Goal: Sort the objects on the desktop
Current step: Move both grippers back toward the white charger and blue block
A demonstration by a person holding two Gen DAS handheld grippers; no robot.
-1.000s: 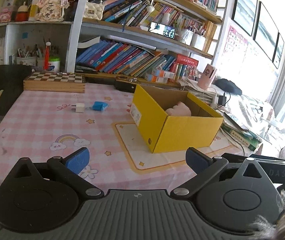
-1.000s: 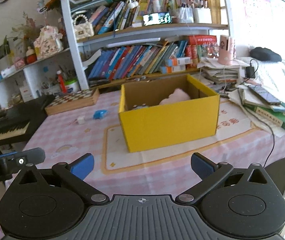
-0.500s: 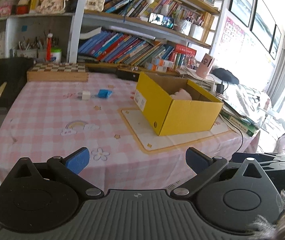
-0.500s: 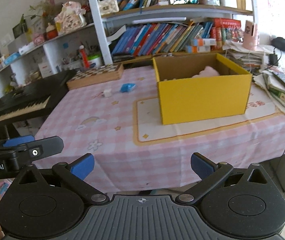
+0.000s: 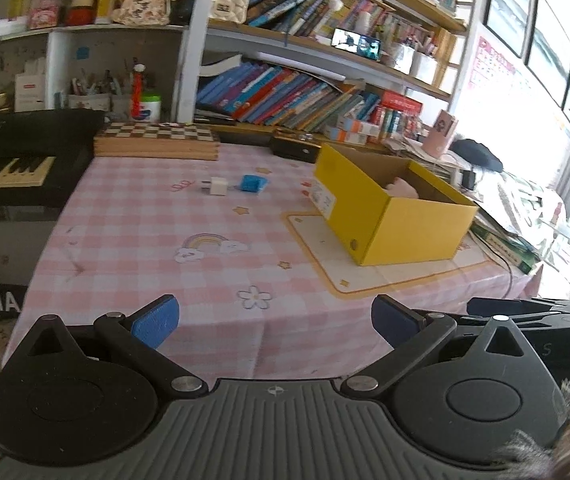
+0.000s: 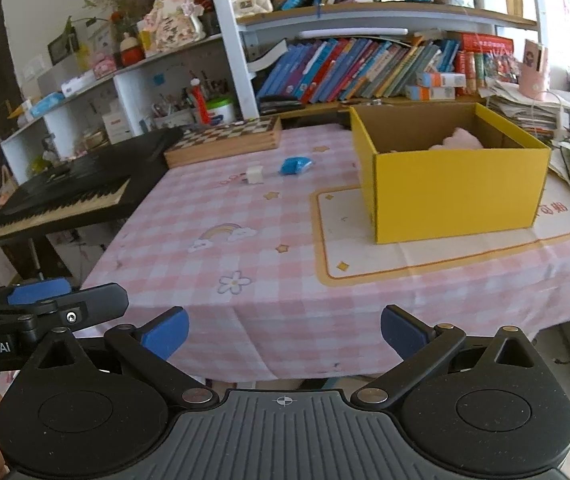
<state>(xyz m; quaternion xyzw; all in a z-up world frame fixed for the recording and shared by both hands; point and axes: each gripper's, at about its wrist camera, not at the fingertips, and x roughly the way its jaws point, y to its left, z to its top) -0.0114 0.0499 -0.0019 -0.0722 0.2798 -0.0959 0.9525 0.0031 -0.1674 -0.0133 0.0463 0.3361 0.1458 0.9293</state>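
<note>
Both grippers have backed away from the table edge, left gripper [image 5: 275, 318] and right gripper [image 6: 285, 330] spread, holding nothing. White charger [image 6: 254, 174] and blue item [image 6: 294, 165] lie mid-frame, left of the yellow box [image 6: 457, 196]; a long reach risks nudging them.

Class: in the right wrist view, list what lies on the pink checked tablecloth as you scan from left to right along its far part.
Chessboard box → white charger plug → blue object → yellow box, with something pink inside.

yellow box [image 6: 453, 192], pink checked tablecloth [image 6: 245, 208], blue-padded tool [image 6: 284, 330]
</note>
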